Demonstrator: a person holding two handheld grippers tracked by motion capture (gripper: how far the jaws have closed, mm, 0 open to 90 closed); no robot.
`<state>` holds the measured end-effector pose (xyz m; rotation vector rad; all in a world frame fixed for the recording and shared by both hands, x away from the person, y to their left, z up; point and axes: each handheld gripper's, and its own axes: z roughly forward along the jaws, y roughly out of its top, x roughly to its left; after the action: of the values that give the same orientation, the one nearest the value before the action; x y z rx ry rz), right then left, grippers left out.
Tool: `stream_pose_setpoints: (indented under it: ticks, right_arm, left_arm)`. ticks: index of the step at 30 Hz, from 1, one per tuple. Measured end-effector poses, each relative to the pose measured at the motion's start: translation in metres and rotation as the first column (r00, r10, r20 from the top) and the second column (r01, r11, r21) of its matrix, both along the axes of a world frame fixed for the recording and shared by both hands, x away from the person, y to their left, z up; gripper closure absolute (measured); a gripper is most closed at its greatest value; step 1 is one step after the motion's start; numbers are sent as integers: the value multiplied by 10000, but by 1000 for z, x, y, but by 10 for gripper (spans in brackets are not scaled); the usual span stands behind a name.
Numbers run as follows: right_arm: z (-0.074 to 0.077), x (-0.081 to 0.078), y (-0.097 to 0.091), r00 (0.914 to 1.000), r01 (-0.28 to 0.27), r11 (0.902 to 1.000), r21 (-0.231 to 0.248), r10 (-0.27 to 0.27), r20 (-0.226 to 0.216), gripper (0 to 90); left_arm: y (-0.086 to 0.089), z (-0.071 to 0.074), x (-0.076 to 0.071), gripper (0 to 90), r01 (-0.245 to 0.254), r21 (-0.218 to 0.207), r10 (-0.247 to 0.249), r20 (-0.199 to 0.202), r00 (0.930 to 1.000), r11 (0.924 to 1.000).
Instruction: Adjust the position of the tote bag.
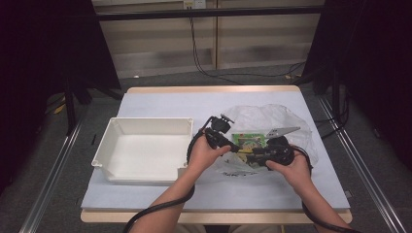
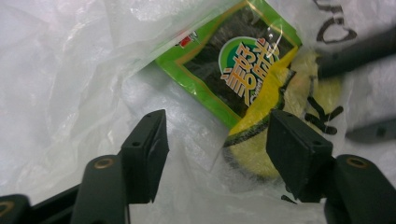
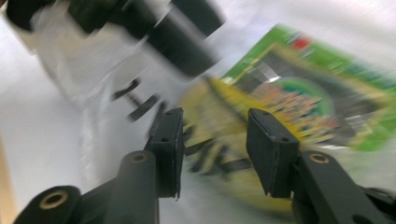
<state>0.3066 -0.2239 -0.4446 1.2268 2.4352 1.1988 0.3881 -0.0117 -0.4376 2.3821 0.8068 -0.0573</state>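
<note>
A crumpled clear plastic bag [image 1: 272, 116] lies on the right half of the table. Inside it are a green snack packet [image 1: 248, 141] and a yellow-and-black soft item. My two grippers meet at the bag's near edge, the left gripper [image 1: 233, 147] coming from the left and the right gripper [image 1: 252, 156] from the right. In the left gripper view, the left gripper [image 2: 217, 116] stands open over the bag film [image 2: 60, 93]. The packet [image 2: 224, 70] and the yellow item [image 2: 257, 149] lie just beyond it. The blurred right gripper view has the right gripper [image 3: 215, 114] open before the yellow item [image 3: 210, 100] and packet [image 3: 327, 93].
An empty white rectangular bin [image 1: 145, 145] stands on the table's left half, close beside my left hand. A pale blue mat [image 1: 160, 99] covers the table. Cables trail from both grippers toward the near edge. Dark curtains flank the table.
</note>
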Motion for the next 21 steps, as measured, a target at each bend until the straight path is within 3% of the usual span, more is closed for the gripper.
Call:
stream_pose_setpoints:
  ticks: [3,5,12,14,15,18,20,21]
  right_arm:
    - [2,8,-9,9995,262,9995,-162,-260,171,444]
    - [-5,16,-17,9987,506,9983,-302,-503,99,373]
    - [-24,19,-32,9945,998,9922,-743,-1019,-250,370]
    - [-27,18,-35,9928,1136,9922,-511,-1154,-335,414]
    - [-27,17,-36,9927,1126,9926,-461,-1144,-380,471]
    - [-23,12,-39,9934,1120,9923,-524,-1132,-199,629]
    - [-22,9,-42,9923,1211,9918,-418,-1220,-202,710]
    - [-22,6,-45,9924,1209,9922,-291,-1215,-202,780]
  left_arm:
    - [-3,-4,-2,339,205,-39,-205,-39,9998,9998]
    - [-5,-6,-3,306,149,-81,-150,-53,9999,9999]
    - [-7,-11,-3,275,416,27,-416,-102,9991,9991]
    - [-7,-12,-3,334,559,12,-559,-187,9983,9984]
    - [-8,-12,-4,334,535,120,-532,-217,9983,9985]
    - [-9,-14,-7,460,751,225,-738,-535,9958,9969]
    - [-10,-14,-8,544,941,125,-931,-626,9937,9955]
    - [-10,-13,-8,593,975,274,-956,-632,9934,9949]
